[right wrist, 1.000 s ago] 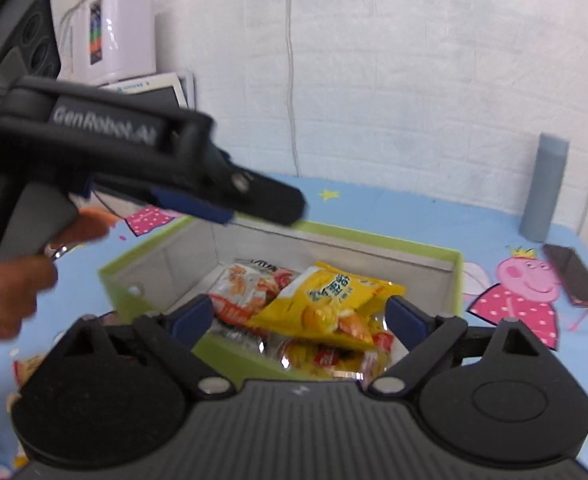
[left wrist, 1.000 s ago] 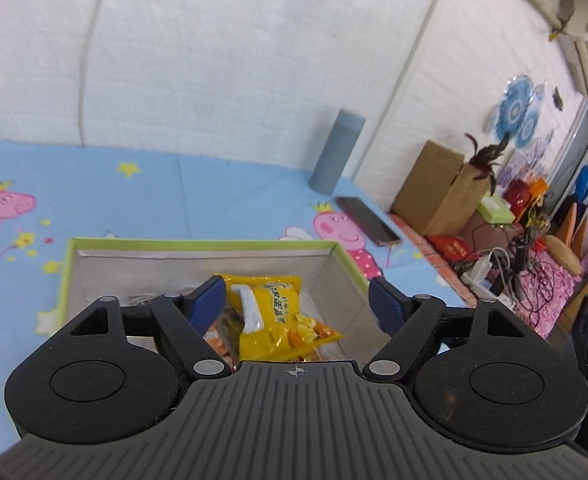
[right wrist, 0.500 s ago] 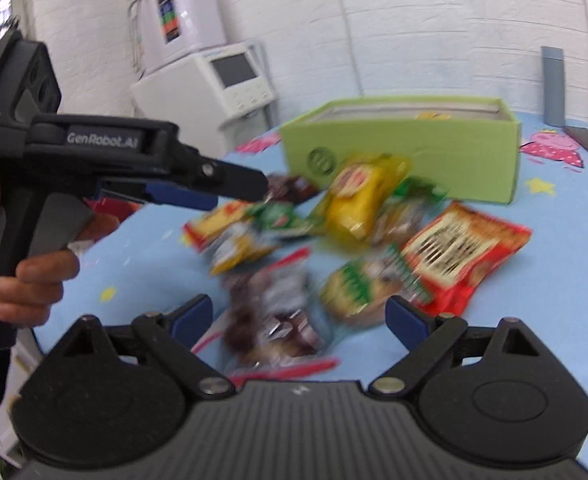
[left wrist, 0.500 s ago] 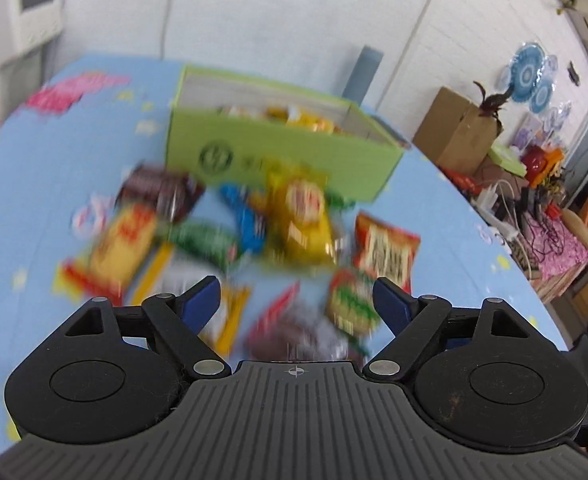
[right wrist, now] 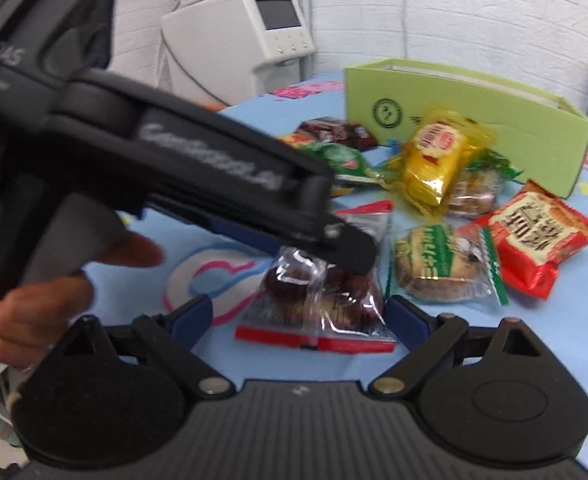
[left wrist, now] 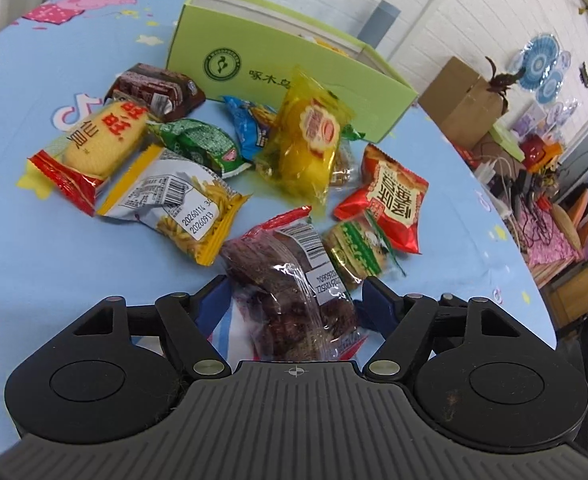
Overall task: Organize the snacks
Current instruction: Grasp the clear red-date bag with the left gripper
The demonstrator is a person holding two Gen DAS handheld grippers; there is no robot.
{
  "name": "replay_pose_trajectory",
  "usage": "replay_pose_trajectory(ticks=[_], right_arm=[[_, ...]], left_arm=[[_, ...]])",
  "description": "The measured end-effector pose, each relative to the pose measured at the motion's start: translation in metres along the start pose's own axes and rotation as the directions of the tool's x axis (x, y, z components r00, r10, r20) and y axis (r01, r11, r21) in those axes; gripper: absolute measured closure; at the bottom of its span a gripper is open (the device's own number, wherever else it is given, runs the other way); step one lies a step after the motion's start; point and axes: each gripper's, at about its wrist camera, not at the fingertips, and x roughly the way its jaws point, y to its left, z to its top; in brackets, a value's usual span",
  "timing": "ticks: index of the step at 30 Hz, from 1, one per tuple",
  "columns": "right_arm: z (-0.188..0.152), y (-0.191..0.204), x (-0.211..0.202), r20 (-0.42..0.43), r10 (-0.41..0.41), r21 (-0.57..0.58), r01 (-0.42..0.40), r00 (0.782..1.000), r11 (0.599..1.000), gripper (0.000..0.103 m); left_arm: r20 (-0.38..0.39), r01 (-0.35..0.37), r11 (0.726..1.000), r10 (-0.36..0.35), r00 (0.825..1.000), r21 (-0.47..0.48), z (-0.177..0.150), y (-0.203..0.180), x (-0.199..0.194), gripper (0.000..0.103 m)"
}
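The left claw (left wrist: 294,300) is open, its fingers straddling the clear packet of dark cakes (left wrist: 290,280), which lies flat on the tabletop (left wrist: 34,260); no grip is made yet. The right claw (right wrist: 299,314) is also open and empty, held just short of the same packet (right wrist: 317,300). Beyond it lie the green-striped biscuit (left wrist: 353,252), red packet (left wrist: 389,196), yellow cake (left wrist: 309,140), noodle packet (left wrist: 174,204) and others, all loose. The green box (left wrist: 286,68) stands behind them and holds at least some snacks. Judgement: sorting is partly done; roughly ten packets remain outside.
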Motion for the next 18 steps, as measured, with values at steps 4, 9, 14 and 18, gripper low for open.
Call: replay_pose_trajectory(ticks=[4, 9, 14, 18], right_arm=[[0.001, 0.004, 0.002, -0.005, -0.015, -0.007, 0.015, 1.0, 1.0, 0.01], [0.007, 0.002, 0.006, -0.005, -0.032, 0.006, 0.032, 0.999, 0.999, 0.01], [0.011, 0.007, 0.013, -0.02, -0.03, -0.006, 0.03, 0.999, 1.0, 0.01], [0.012, 0.007, 0.017, -0.031, -0.028, -0.015, 0.028, 0.999, 1.0, 0.01]], left_arm=[[0.002, 0.013, 1.0, -0.013, 1.0, -0.007, -0.002, 0.003, -0.002, 0.042], [0.008, 0.017, 1.0, -0.017, 1.0, -0.003, -0.001, 0.004, -0.006, 0.042], [0.011, 0.019, 1.0, -0.019, 1.0, 0.009, -0.002, 0.004, -0.007, 0.038], [-0.006, 0.03, 1.0, -0.03, 1.0, 0.007, -0.005, 0.008, -0.005, 0.043]])
